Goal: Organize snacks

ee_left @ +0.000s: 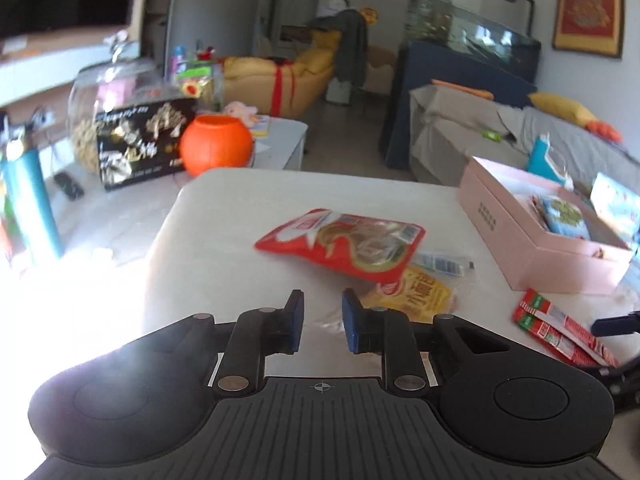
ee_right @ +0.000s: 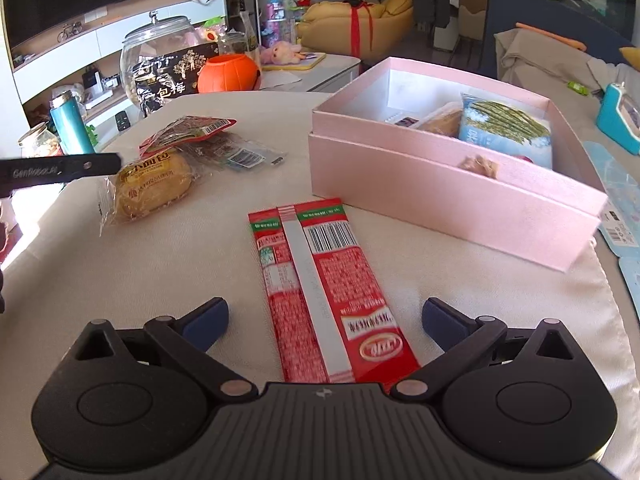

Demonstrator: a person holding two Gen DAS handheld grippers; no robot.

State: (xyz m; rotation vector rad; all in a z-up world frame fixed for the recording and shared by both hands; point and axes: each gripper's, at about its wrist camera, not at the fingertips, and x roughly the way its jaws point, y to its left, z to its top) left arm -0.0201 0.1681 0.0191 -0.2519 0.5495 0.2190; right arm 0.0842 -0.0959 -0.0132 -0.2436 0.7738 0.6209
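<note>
Left wrist view first: the left gripper (ee_left: 322,320) hovers low over the pale cloth-covered table (ee_left: 224,216), its blue-padded fingers (ee_left: 295,316) narrowly parted and holding nothing. Just ahead lies a red foil snack pouch (ee_left: 344,242), resting partly on a yellow-labelled bun in clear wrap (ee_left: 416,290). To the right stands an open pink cardboard box (ee_left: 520,248) holding several packets.

From the right wrist camera, the bun (ee_right: 154,186) sits at the left near the left gripper's black finger (ee_right: 60,168). The right gripper (ee_right: 324,318) is spread wide, and a long flat red wrapper with a silver seam (ee_right: 320,288) lies lengthwise between its fingers, not pinched. The pink box (ee_right: 448,196) stands further right, a blue-and-green packet (ee_right: 504,130) inside it.
</note>
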